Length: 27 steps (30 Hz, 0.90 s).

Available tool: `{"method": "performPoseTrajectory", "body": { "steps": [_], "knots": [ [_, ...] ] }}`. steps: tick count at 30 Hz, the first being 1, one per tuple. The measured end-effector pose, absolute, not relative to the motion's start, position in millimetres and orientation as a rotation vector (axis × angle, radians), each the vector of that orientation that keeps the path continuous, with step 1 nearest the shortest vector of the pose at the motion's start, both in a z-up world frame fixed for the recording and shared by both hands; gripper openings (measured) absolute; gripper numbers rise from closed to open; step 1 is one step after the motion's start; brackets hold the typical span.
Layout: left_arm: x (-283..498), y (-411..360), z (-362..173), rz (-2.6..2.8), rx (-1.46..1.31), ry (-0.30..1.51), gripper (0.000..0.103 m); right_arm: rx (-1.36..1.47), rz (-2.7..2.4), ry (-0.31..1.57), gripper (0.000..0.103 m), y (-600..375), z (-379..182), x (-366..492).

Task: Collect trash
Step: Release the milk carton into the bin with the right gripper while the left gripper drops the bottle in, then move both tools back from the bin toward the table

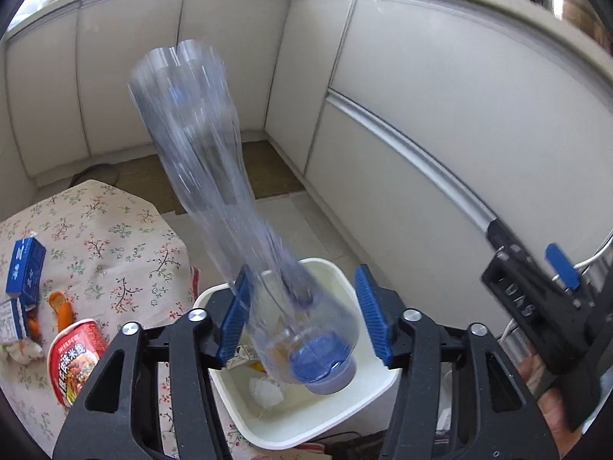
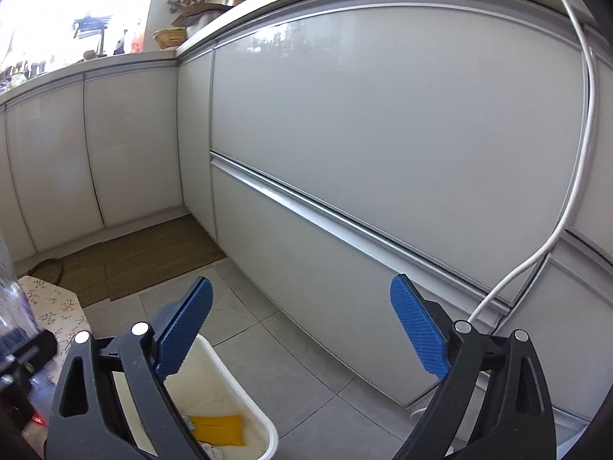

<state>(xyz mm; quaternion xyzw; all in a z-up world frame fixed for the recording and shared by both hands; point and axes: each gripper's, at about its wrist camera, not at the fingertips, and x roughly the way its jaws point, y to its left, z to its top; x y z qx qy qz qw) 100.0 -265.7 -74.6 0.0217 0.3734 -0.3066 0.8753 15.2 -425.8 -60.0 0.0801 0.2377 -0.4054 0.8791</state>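
Note:
A clear plastic bottle (image 1: 214, 199) with a blue cap (image 1: 325, 364) is motion-blurred, cap down, over the white trash bin (image 1: 360, 402). It lies between the fingers of my left gripper (image 1: 306, 314), which is open; the bottle is loose, touching only the left pad (image 1: 235, 314). The bin holds crumpled paper (image 1: 266, 391) and a yellow wrapper (image 2: 218, 427). My right gripper (image 2: 302, 329) is open and empty above the bin's right rim (image 2: 237, 379); it also shows in the left wrist view (image 1: 544, 291).
A floral-clothed table (image 1: 107, 253) at left holds a red instant-food cup (image 1: 76, 360), blue cartons (image 1: 25, 272) and orange peel (image 1: 63, 306). White cabinets (image 2: 383, 134) stand behind, a white cable (image 2: 574, 191) hangs at right, a woven mat (image 2: 153, 257) lies on the tiled floor.

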Motion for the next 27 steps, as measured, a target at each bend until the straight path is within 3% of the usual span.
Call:
{"method": "performPoseTrajectory", "body": {
  "steps": [12, 27],
  "knots": [
    [103, -248, -72, -0.462, 0.125, 0.678, 0.092, 0.181, -0.820, 0.458, 0.096, -419, -57, 10],
    [109, -190, -67, -0.286, 0.094, 0.660, 0.096, 0.092, -0.637, 0.474, 0.096, -350, -54, 36]
  ]
}}
